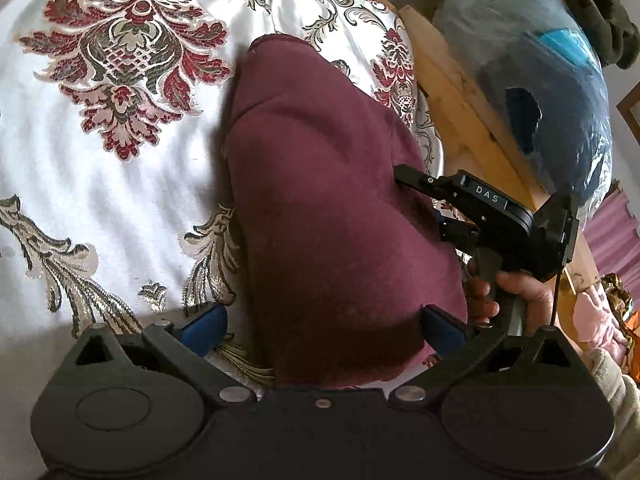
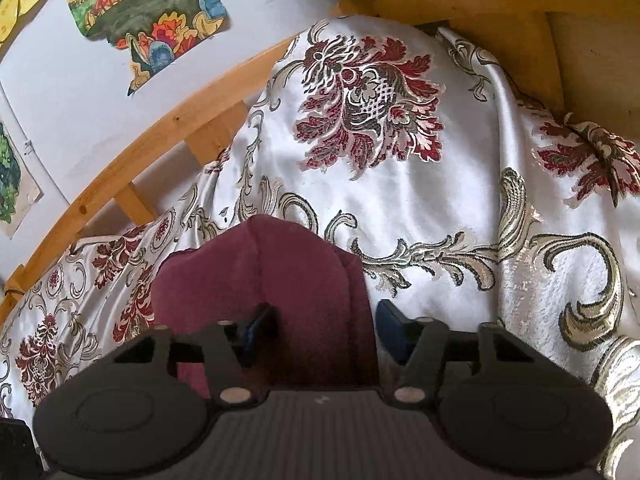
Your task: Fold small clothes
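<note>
left gripper (image 1: 322,326) gaping astride maroon garment (image 1: 320,200) — right gripper (image 2: 326,330) half-spread, pads off cloth; clear bag (image 1: 560,92) holds dark clothes.

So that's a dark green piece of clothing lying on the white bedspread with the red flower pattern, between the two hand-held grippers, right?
Not quite: the piece of clothing is maroon, not dark green, as the left wrist view shows plainly. The rest holds: it lies on the white bedspread with the red flower pattern.

Bed (image 2: 188,128), wooden-framed, covered by white satin bedspread (image 1: 100,184) with red floral motifs; maroon garment (image 1: 328,208) lying folded near its edge.
</note>
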### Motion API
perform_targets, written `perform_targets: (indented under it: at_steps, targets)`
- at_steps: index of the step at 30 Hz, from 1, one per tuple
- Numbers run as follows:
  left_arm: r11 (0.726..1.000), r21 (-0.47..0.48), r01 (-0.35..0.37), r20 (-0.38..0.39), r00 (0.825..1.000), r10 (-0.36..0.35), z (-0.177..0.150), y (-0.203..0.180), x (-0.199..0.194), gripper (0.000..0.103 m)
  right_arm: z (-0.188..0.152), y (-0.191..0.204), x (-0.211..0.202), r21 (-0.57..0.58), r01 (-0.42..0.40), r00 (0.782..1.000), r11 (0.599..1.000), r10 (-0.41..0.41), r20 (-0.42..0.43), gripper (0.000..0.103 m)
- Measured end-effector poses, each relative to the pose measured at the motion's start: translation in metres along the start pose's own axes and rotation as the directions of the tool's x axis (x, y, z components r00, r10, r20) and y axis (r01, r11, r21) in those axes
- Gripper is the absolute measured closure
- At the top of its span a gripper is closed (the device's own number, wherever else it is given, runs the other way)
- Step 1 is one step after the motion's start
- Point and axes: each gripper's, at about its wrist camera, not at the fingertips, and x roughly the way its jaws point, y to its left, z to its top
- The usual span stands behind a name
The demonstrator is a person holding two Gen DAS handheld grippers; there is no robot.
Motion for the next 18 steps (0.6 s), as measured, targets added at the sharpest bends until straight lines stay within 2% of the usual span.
perform_targets:
  at_steps: [2,7,10,14,18]
  targets:
    - [1.0,-0.001,0.001,-0.002,1.0,-0.001,0.0,0.0,0.0,0.001,0.0,0.003,0.001,-0.021,0.0,1.0,1.0,0.0,-0.009,0.052]
    - [1.0,0.005,-0.002,-0.001,1.0,0.002,0.002,-0.001,0.001,0.001,0.002,0.005,0.003,-0.026,-0.005,1.0,1.0,0.004,-0.021,0.052]
    - [1.0,-0.007,0.005,0.001,1.0,-0.005,0.002,0.001,0.001,0.001,0.001,0.002,0.004,-0.014,0.001,1.0,1.0,-0.001,-0.01,0.059]
    - [0.998,-0.055,0.026,0.018,1.0,-0.025,0.004,0.007,-0.003,0.001,-0.002,0.0,0.003,-0.018,0.015,1.0,1.0,-0.015,0.01,0.066]
    - [0.992,-0.117,0.053,0.045,0.998,-0.048,0.008,0.016,-0.007,0.001,-0.004,-0.001,0.003,-0.018,0.015,1.0,1.0,-0.015,0.016,0.066]
